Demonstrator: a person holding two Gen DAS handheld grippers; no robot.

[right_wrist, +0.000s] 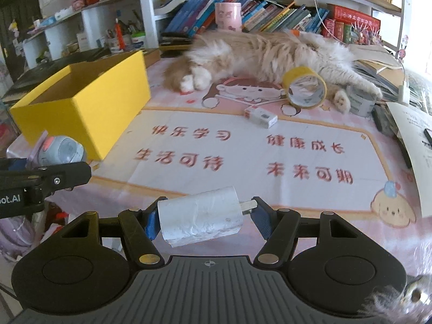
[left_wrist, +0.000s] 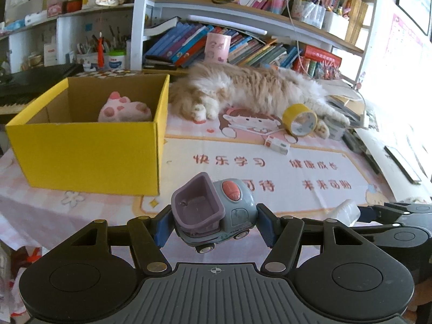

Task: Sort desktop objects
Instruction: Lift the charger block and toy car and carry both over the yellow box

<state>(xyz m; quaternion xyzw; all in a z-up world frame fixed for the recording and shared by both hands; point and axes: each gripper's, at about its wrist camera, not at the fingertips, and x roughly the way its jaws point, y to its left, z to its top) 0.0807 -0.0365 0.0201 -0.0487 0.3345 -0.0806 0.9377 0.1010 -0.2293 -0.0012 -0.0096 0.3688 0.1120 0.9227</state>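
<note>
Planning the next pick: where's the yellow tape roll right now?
The yellow tape roll lies on its side at the far right of the desk mat, against the sleeping cat, just beyond the small white box.

Each gripper (left_wrist: 214,222) has black linkage arms, brass-coloured pivot pins, blue finger pads (right_wrist: 151,222) and a ribbed grey base.
</note>
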